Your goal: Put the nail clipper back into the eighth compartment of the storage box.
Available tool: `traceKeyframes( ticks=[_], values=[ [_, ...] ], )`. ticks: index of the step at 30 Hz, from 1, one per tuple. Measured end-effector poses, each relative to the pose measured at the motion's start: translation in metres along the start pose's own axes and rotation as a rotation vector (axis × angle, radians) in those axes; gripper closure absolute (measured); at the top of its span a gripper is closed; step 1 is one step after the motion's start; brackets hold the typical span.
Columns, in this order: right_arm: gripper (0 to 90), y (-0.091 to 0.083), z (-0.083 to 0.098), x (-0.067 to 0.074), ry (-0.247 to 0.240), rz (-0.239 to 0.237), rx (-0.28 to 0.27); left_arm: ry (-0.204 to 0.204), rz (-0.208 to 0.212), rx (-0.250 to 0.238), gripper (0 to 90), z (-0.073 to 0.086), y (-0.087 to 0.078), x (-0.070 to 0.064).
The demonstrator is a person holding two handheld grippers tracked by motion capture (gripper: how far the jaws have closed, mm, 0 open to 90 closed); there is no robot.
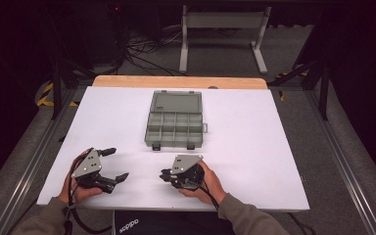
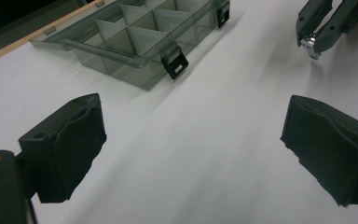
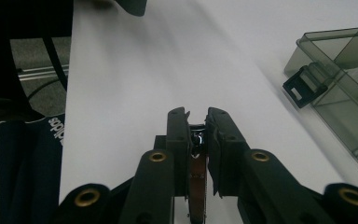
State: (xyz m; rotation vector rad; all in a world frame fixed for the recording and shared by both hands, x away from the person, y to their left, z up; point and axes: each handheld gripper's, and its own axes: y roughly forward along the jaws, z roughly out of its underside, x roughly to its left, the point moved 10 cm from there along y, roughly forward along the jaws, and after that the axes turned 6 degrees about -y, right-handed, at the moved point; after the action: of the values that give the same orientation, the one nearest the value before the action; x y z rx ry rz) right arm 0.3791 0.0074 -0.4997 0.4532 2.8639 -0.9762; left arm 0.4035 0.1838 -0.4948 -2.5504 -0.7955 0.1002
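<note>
A grey see-through organiser box [image 1: 175, 128] lies open in the middle of the white table [image 1: 254, 147], its lid [image 1: 176, 102] flat behind it, and I see nothing in its compartments. My left gripper [image 1: 117, 163] rests at the near left with its jaws wide apart and nothing between them [image 2: 193, 140]. To its right, my right gripper [image 1: 165, 175] points left, shut on a small shiny metal part [image 3: 196, 138] pinched between its pads [image 3: 197, 116]. The left gripper view shows that part [image 2: 311, 45] at the right gripper's tips, with the box [image 2: 140, 42] and its black latches [image 2: 175, 63] beyond.
A wooden strip [image 1: 178, 82] runs along the table's far edge. Beyond it stand a grey metal frame [image 1: 223, 36] and cables on the floor. A person's dark garment [image 3: 32, 158] hangs at the near edge. Bare tabletop lies between the grippers and the box.
</note>
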Motion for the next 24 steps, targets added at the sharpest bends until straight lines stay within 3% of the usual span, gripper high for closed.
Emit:
traceKeyframes(
  ticks=[6,24],
  values=[
    [80.2,-0.014,-0.006,-0.007,0.006,0.024,-0.036,-0.004,-0.003,-0.001,6.7,0.0,0.0,0.001],
    [80.8,-0.035,-0.011,-0.02,0.026,0.071,-0.074,-0.012,0.007,0.0,6.7,0.0,0.0,0.0]
  ],
)
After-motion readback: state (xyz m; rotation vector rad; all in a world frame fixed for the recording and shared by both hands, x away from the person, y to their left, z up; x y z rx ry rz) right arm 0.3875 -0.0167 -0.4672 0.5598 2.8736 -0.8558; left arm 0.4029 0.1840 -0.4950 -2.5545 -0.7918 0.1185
